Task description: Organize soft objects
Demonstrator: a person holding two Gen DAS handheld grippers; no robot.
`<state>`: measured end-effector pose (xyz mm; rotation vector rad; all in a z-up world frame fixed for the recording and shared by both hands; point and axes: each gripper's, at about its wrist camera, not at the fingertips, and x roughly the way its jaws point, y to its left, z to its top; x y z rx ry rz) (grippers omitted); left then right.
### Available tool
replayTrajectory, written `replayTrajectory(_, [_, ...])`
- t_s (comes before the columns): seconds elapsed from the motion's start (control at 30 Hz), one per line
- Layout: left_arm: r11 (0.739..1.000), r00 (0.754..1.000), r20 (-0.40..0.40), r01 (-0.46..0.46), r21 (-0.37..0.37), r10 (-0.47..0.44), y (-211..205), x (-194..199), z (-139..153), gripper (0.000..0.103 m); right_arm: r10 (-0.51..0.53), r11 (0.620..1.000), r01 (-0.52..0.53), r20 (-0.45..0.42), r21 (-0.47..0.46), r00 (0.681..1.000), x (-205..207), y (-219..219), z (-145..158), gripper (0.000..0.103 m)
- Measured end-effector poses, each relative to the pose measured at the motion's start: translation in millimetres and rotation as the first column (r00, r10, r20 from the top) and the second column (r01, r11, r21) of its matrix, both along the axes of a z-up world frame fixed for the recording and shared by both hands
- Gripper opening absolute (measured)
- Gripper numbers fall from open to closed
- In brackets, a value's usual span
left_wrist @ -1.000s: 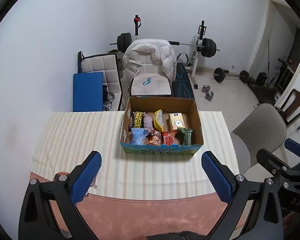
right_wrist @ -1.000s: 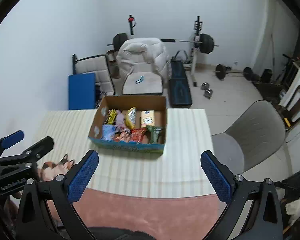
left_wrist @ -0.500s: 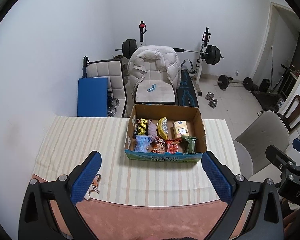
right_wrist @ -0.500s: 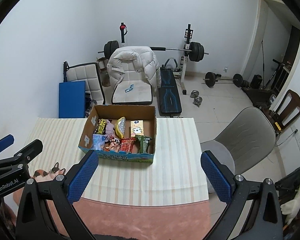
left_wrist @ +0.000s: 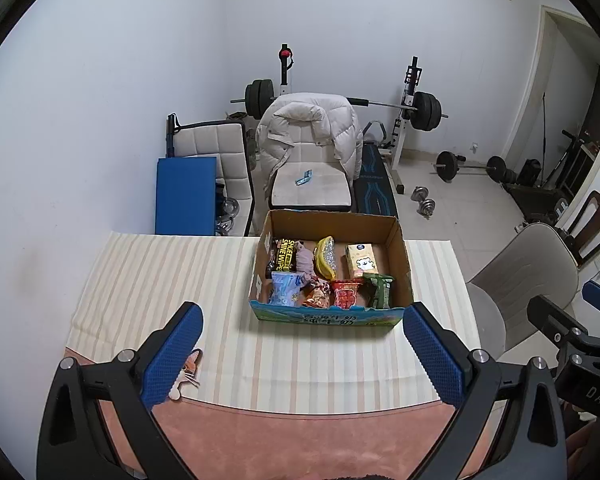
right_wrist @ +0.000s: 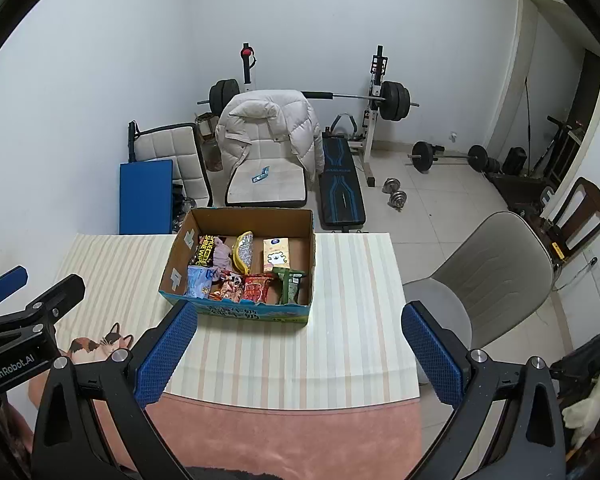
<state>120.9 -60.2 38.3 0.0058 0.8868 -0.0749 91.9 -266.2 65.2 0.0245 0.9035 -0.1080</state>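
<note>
Grippers (left_wrist: 302,354) (right_wrist: 298,354) spread wide above box (left_wrist: 328,316).

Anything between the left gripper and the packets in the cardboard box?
Only the box's own near wall. The left gripper hangs open above the striped cloth, and the stretch to the cardboard box is bare. The packets are open from above.

White puffer jacket (left_wrist: 308,128) draped over padded chair back. Barbell (left_wrist: 380,102) on rack behind it, against wall. Blue mat (left_wrist: 186,196) leaning beside second chair. Dumbbells (left_wrist: 424,200) on tiled floor. Grey chair (right_wrist: 496,264) near table's right side.
</note>
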Motion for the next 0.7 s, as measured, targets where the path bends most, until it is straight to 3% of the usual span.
replayTrajectory(0.7, [1.000,1.000,0.004,0.007,0.004,-0.007,-1.9,-2.4,1.8,0.103,-0.013,1.000,0.013,0.004,0.000,1.000,0.0,-2.1,-1.7,0.103])
